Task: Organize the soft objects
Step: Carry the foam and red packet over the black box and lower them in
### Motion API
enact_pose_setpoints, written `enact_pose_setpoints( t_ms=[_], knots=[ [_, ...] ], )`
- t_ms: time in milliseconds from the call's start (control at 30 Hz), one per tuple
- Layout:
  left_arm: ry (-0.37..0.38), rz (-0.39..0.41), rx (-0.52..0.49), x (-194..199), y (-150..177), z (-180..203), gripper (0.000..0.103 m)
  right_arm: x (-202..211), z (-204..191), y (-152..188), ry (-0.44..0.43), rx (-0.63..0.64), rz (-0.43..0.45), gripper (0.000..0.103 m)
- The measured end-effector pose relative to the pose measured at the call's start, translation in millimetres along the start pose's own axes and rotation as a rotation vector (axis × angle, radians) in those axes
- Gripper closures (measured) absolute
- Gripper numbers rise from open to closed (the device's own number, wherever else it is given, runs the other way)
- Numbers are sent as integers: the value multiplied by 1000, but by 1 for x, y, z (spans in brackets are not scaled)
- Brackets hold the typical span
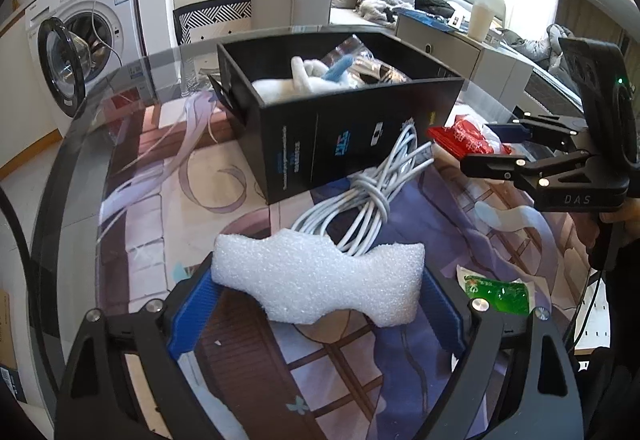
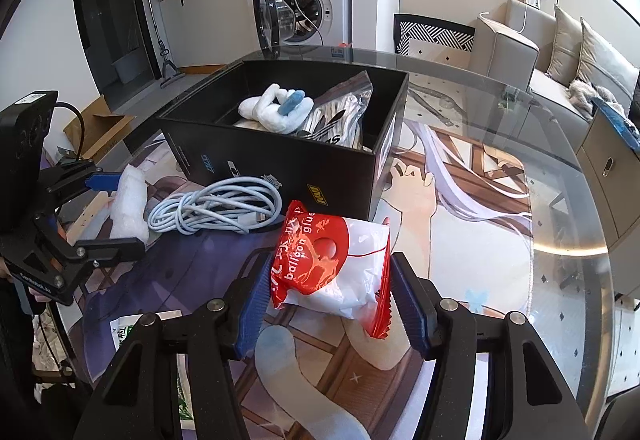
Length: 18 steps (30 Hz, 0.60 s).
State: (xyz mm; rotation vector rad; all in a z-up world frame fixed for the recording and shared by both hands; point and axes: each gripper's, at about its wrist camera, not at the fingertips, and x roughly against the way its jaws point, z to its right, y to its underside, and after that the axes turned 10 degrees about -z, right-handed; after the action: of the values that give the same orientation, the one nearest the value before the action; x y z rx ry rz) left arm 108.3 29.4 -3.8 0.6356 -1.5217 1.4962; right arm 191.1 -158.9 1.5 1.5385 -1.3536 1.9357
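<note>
My left gripper (image 1: 318, 286) is shut on a white foam piece (image 1: 316, 280), held above the table; it also shows in the right wrist view (image 2: 128, 200). My right gripper (image 2: 330, 280) is shut on a red and white balloon glue bag (image 2: 332, 272), seen from the left wrist view as red plastic (image 1: 468, 138). A black open box (image 1: 348, 128) stands behind them and holds a white and blue plush (image 2: 276, 108) and a clear plastic bag (image 2: 344, 116). A coiled white cable (image 1: 372, 196) lies in front of the box (image 2: 280, 160).
A green packet (image 1: 498, 292) lies on the glass table (image 2: 560, 240) near the front edge. A printed mat covers the table top. A washing machine (image 2: 304, 0) with its door open, a chair and a sofa (image 2: 560, 52) stand beyond the table.
</note>
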Motion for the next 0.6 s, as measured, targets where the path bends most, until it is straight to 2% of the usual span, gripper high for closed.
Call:
enact_pose_setpoints(
  t_ms=[600],
  knots=[
    [-49,167,38,49,-16,6,12,49,4,1,12,-3,116,44]
  ],
)
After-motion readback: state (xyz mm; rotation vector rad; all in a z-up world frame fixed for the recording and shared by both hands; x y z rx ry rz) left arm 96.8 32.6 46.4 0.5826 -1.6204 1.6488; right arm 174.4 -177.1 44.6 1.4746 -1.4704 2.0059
